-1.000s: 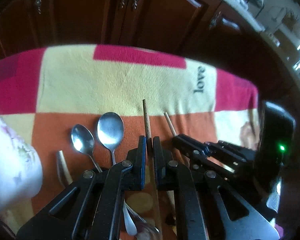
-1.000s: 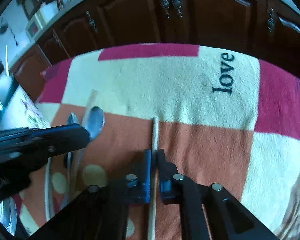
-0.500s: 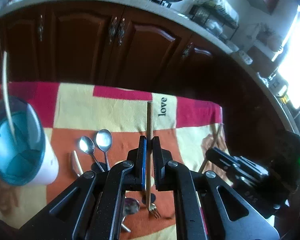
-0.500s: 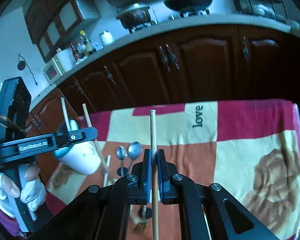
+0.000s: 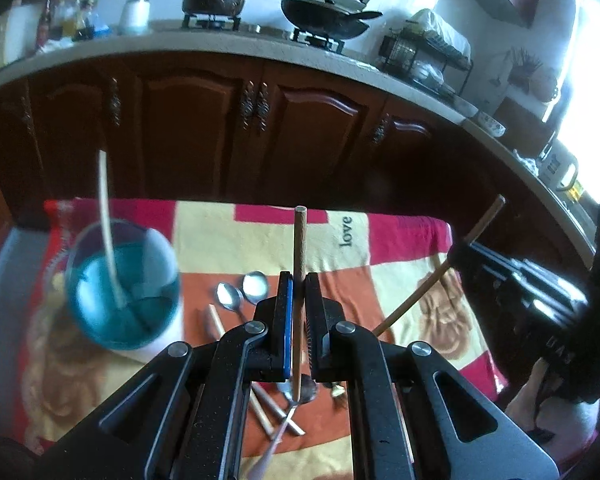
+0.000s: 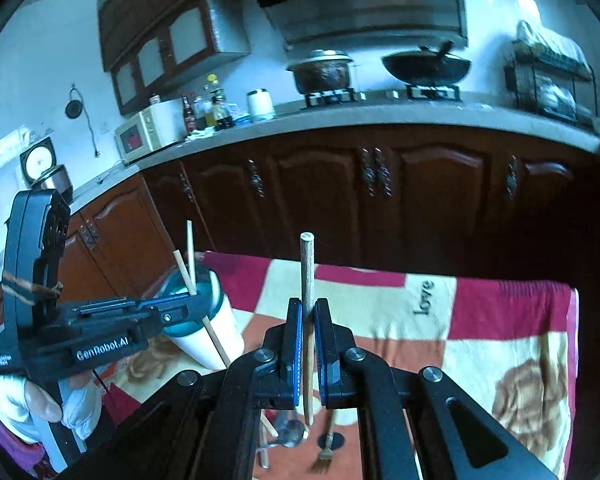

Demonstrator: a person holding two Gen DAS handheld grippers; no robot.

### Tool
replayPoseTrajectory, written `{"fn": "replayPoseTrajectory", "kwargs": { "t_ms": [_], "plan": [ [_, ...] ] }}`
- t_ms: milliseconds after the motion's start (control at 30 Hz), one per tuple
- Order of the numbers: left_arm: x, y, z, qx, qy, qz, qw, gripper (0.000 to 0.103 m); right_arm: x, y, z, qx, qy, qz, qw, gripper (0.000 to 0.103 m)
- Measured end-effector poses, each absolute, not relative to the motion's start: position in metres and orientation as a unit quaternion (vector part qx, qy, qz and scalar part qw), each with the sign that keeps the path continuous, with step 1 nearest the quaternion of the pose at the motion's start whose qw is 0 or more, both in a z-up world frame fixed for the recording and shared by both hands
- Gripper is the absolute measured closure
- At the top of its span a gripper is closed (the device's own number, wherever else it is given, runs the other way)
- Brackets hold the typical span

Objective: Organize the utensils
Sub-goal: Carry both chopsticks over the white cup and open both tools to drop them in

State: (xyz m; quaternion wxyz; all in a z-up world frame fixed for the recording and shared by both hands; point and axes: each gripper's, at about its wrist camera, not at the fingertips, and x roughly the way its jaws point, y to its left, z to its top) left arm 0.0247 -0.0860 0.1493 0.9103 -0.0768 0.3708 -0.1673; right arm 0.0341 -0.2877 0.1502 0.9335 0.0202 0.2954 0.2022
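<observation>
My left gripper (image 5: pixel 297 292) is shut on a brown wooden chopstick (image 5: pixel 300 240) and holds it above the patchwork blanket (image 5: pixel 228 236). My right gripper (image 6: pixel 307 312) is shut on a second wooden chopstick (image 6: pixel 307 264), which points up and away. Each gripper shows in the other's view: the right gripper (image 5: pixel 464 254) at the right edge, the left gripper (image 6: pixel 192 306) near the cup. A white cup with a teal inside (image 5: pixel 124 292) (image 6: pixel 228 332) stands at the left with a pale stick (image 5: pixel 106 216) in it. Two spoons (image 5: pixel 242 290) lie on the blanket.
More cutlery lies under the grippers: a fork (image 6: pixel 324 458), a spoon (image 6: pixel 294 434) and a loose chopstick (image 5: pixel 218 322). Dark wooden cabinets (image 6: pixel 376 184) and a counter with pots stand behind the blanket. A gloved hand (image 6: pixel 40 404) holds the left gripper.
Both grippers have risen off the blanket, each with its chopstick. The cutlery now lies further below, and the cup and the kitchen counter have come into view.
</observation>
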Motion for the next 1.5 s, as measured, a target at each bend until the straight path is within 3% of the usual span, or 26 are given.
{"fn": "replayPoseTrajectory", "kwargs": {
  "t_ms": [900, 1500],
  "plan": [
    [0.055, 0.066, 0.202, -0.126, 0.315, -0.068, 0.938, 0.099, 0.089, -0.150, 0.218, -0.011, 0.242, 0.293, 0.925, 0.098],
    [0.080, 0.088, 0.196, -0.136, 0.309, -0.039, 0.941, 0.098, 0.154, -0.092, 0.157, -0.016, 0.303, 0.307, 0.902, 0.098]
  ]
}}
